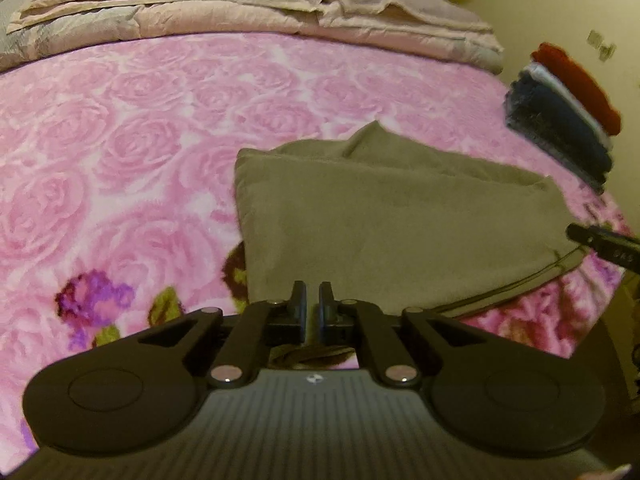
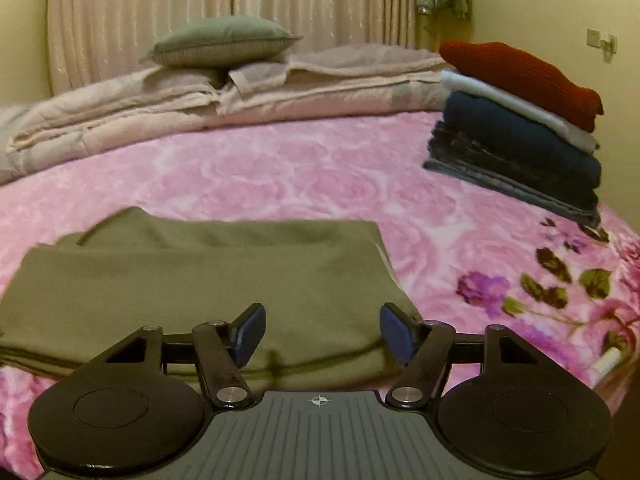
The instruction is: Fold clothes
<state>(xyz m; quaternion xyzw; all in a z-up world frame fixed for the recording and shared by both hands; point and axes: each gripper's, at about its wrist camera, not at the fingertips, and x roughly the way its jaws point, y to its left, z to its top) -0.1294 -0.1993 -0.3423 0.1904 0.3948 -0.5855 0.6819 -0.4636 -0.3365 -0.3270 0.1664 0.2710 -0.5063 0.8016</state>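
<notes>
Left gripper fingers nearly together (empty), right gripper spread

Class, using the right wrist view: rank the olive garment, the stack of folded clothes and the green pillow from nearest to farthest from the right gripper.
From the right gripper:
1. Olive garment, directly below and ahead of its fingers.
2. Stack of folded clothes, ahead on the right of the bed.
3. Green pillow, far back on the left, atop the folded bedding.

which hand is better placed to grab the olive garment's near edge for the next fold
Probably the right gripper: its jaws are open and empty, directly over the near edge of the olive garment. The left gripper is shut on nothing and would need to open first.
</notes>
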